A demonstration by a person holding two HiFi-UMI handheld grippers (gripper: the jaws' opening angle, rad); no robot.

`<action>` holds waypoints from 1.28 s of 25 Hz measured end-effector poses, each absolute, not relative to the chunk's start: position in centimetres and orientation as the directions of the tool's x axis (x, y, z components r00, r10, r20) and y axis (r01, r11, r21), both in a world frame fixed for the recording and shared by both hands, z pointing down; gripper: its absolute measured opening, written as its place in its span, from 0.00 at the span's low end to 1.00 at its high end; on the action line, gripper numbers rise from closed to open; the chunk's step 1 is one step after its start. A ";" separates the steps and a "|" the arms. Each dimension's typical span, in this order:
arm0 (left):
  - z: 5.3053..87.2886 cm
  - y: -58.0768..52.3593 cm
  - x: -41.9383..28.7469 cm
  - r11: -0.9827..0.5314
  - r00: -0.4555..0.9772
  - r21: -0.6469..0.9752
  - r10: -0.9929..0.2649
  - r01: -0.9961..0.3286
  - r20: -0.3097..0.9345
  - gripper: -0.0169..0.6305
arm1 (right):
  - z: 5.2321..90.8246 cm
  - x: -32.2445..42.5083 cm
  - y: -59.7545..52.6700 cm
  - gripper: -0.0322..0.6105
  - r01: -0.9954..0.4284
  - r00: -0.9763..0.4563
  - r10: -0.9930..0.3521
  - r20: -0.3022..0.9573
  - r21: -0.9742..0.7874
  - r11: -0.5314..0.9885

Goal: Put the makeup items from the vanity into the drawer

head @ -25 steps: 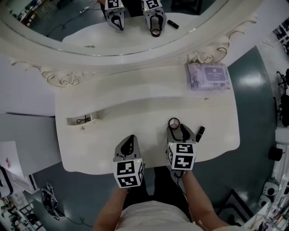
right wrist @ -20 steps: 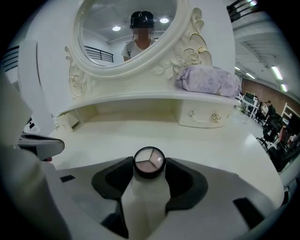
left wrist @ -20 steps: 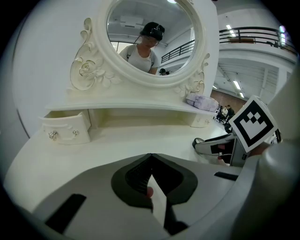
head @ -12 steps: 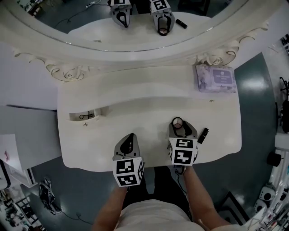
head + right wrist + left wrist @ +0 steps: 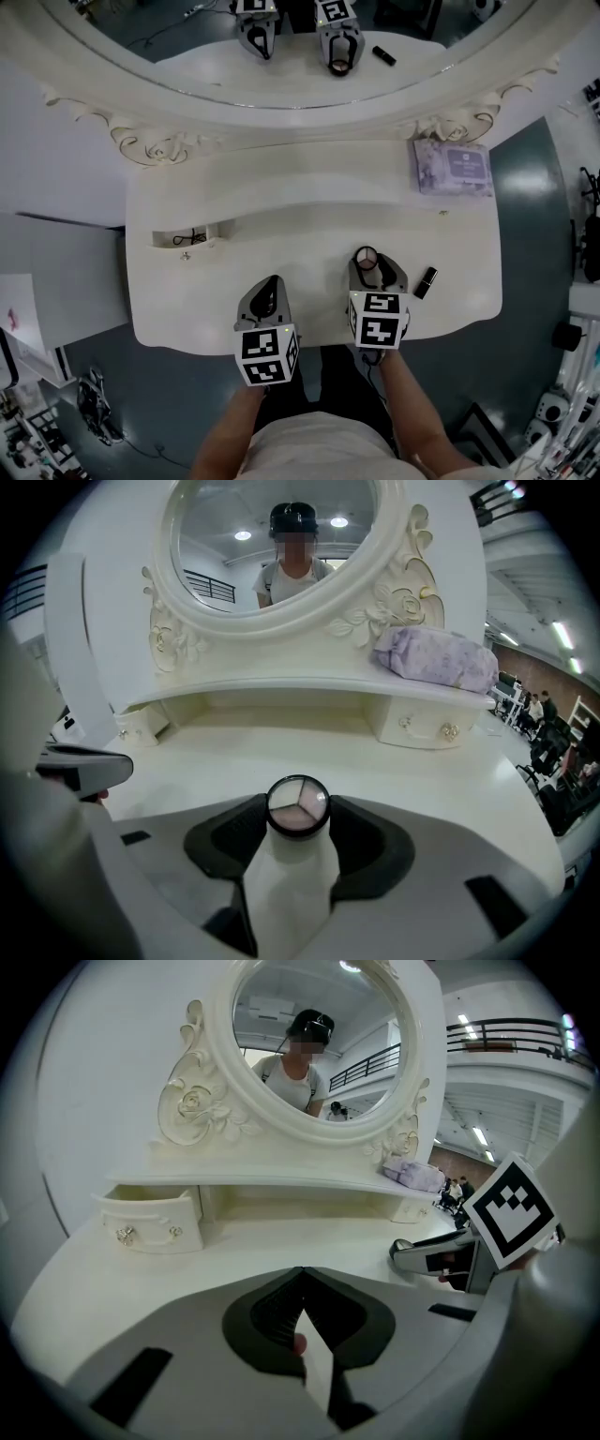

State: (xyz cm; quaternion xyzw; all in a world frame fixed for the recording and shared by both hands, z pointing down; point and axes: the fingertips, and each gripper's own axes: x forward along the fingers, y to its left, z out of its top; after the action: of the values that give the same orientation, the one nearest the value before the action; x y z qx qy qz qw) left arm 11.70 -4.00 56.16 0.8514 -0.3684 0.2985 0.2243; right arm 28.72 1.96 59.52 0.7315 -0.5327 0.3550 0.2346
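While the round compact [image 5: 298,806] is clamped between the fingers of the right gripper [image 5: 367,263] over the surface [image 5: 281,246], the fingers of the left gripper [image 5: 271,285] are seen pressed together, empty.

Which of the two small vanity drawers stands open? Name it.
The left drawer: it is pulled out, with its inside showing from above. The right drawer, below the purple pack, sits flush and shut.

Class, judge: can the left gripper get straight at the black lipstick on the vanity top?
Probably not directly: the right gripper, holding a round compact, stands between the left gripper and the lipstick, so it would need to go round.
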 end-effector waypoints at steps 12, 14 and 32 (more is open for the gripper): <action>53.7 -5.4 7.3 -0.554 0.530 0.183 -0.569 -0.812 0.628 0.04 | 56.4 23.4 -0.7 0.39 -0.977 0.118 -0.658 0.743 -0.032 -0.212; 53.1 -5.8 6.2 -0.533 0.521 0.186 -0.591 -0.825 0.615 0.04 | 55.7 22.2 -1.5 0.39 -0.983 0.102 -0.672 0.733 -0.031 -0.183; 47.7 -9.5 -5.5 -0.359 0.395 0.172 -0.768 -0.917 0.504 0.04 | 50.0 10.0 -7.0 0.39 -0.997 -0.064 -0.748 0.661 -0.014 0.072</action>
State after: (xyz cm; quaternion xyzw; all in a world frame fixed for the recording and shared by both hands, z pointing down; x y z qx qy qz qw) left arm -5.54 -9.51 47.69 0.8063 -0.5227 0.1715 0.2176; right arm 10.00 -6.97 50.00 0.6353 -0.6867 0.2454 0.2541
